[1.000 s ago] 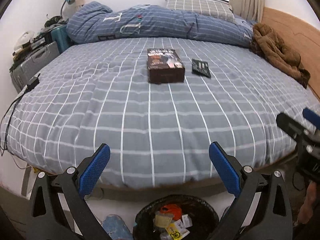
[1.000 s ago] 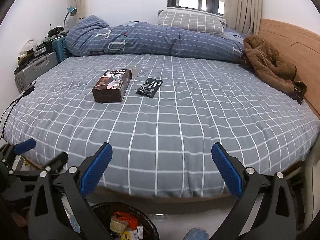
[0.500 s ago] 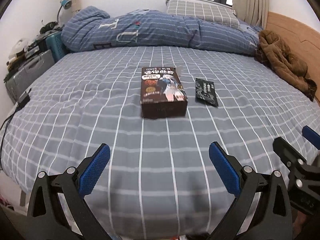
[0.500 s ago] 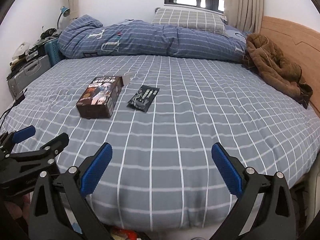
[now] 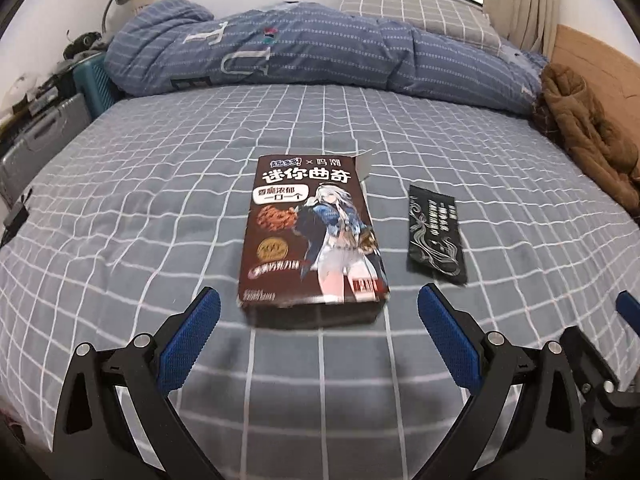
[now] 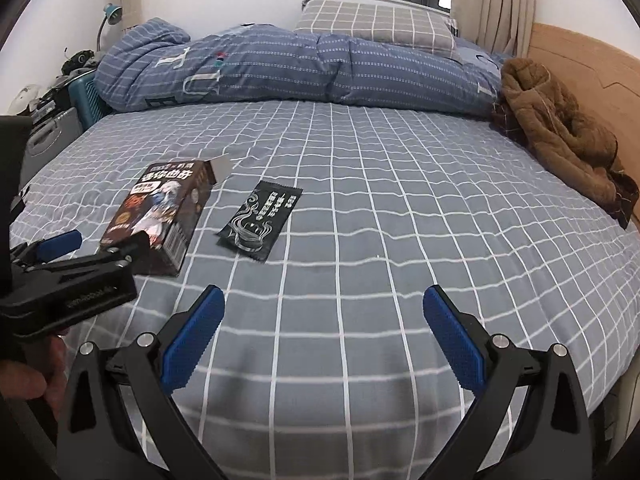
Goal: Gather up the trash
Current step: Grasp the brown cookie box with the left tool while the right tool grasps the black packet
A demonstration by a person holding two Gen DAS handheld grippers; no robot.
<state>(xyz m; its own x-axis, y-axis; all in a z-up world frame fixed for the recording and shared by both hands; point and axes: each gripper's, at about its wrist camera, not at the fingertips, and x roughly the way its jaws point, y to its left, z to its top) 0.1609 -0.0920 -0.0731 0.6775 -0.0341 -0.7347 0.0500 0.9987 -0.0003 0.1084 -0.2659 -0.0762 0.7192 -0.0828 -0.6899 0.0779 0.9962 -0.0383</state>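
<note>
Bed: grey checked cover.
Box: flat mid-bed, directly ahead of left gripper, fingers spread wide, empty.
Wrapper: just right of box.
Right gripper: spread wide, empty.

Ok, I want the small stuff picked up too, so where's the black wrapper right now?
The black wrapper lies flat on the checked bedsheet, just right of the cookie box, apart from it, and ahead of the open left gripper.
</note>
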